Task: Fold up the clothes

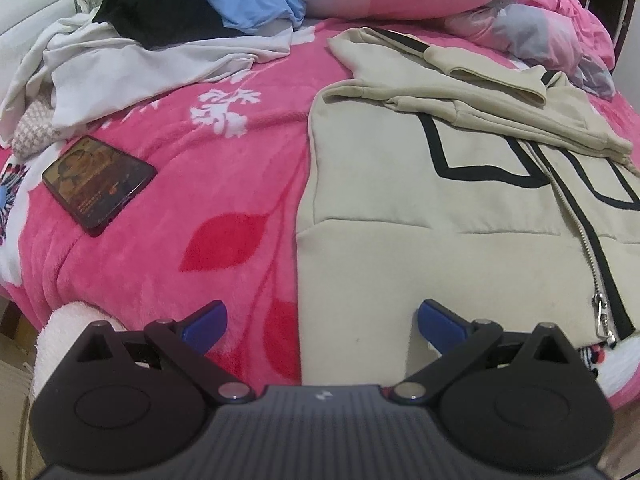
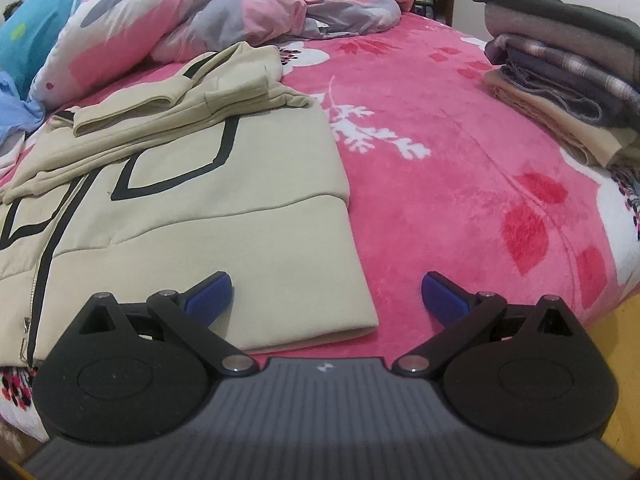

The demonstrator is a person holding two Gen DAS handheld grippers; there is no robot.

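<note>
A beige zip-up hoodie [image 1: 400,184] with black line trim lies flat on the pink floral blanket [image 1: 224,208] that covers the bed, its front facing up, the zipper [image 1: 592,256] running down toward the hem nearest the cameras, and both sleeves folded across the chest near the hood. The left claw [image 1: 322,322] hovers low at the near edge of the bed with its blue-padded fingers spread wide and gripping nothing; one pad sits over the bare blanket and the other over the hoodie's lower left corner, so the garment's side edge runs between them. The right claw [image 2: 326,296] is likewise spread wide and empty, its left pad above the hoodie's [image 2: 208,208] lower right corner and its right pad above the pink blanket [image 2: 460,184]; whether either pad touches the fabric cannot be told. In the left wrist view a dark phone [image 1: 98,180] lies face up on the blanket well left of the hoodie, and beyond it sits a loose heap of unfolded clothes [image 1: 152,36] in white, black and light blue. A rumpled pink and grey quilt [image 2: 248,8] is bunched at the far side of the bed behind the hood. In the right wrist view a neat stack of folded garments [image 2: 568,80] in grey, plaid and tan rests at the far right of the bed, well apart from the hoodie.
</note>
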